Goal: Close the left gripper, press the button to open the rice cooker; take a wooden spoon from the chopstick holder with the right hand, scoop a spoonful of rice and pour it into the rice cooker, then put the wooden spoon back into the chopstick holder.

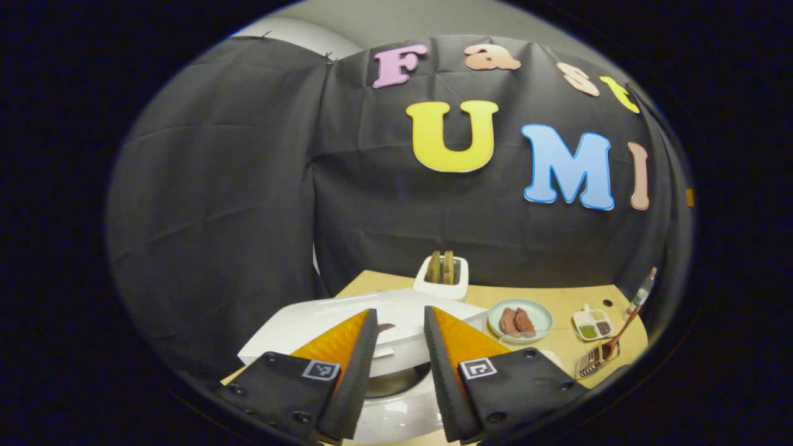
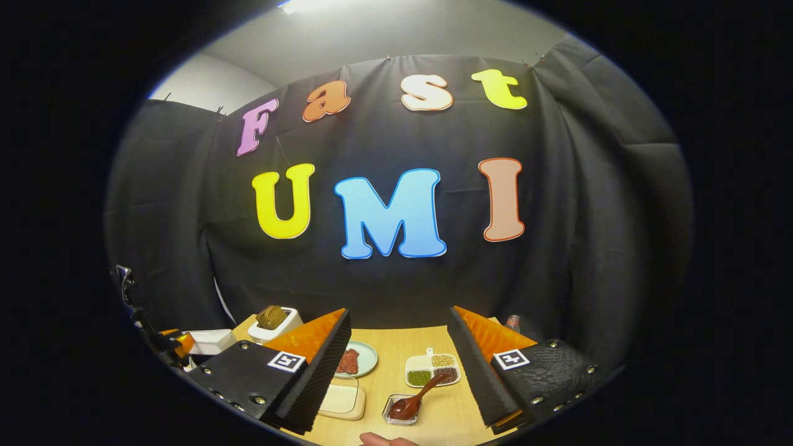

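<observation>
L tool (image 1: 400, 322) open over rice cooker (image 1: 322, 328) — R tool (image 2: 398, 328) open, spoon (image 2: 416, 396) below.

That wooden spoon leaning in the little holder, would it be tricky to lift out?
Probably not. The wooden spoon looks stiff and light, so it should not bend. Its handle leans free above the chopstick holder, giving the right gripper something to grip. The small holder might tip or slide if the spoon drags.

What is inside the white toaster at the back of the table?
Two brown slices stand upright in the white toaster, their tops sticking out of the slots. Their lower parts are hidden inside the toaster body.
</observation>
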The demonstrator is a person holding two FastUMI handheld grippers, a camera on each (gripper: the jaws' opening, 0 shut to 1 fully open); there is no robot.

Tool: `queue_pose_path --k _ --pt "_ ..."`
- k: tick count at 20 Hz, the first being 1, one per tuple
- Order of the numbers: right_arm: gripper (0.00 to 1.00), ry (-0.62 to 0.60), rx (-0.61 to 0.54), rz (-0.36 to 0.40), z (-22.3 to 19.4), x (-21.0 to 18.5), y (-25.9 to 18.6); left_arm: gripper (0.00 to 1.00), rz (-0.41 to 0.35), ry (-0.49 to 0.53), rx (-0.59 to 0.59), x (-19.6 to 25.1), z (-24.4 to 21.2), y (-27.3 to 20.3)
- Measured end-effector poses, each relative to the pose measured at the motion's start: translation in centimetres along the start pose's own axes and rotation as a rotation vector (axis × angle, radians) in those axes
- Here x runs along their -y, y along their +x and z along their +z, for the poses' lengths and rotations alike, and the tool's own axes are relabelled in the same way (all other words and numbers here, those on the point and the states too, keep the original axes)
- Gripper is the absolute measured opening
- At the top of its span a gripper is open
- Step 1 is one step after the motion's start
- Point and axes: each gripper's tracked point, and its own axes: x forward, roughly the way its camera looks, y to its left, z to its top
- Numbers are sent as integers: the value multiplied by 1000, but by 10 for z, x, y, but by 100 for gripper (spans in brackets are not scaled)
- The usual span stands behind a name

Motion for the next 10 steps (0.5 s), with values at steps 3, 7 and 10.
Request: queue_pose_path --k 3,7,10 --pt "95 -2 17 -2 0 4 -1 68 -19 -41 71 6 36 -5" --pt "95 8 16 -23 -10 19 4 86 -37 -103 172 11 80 -25" --pt "95 10 9 -43 -19 32 9 90 -69 -78 246 22 111 -46"
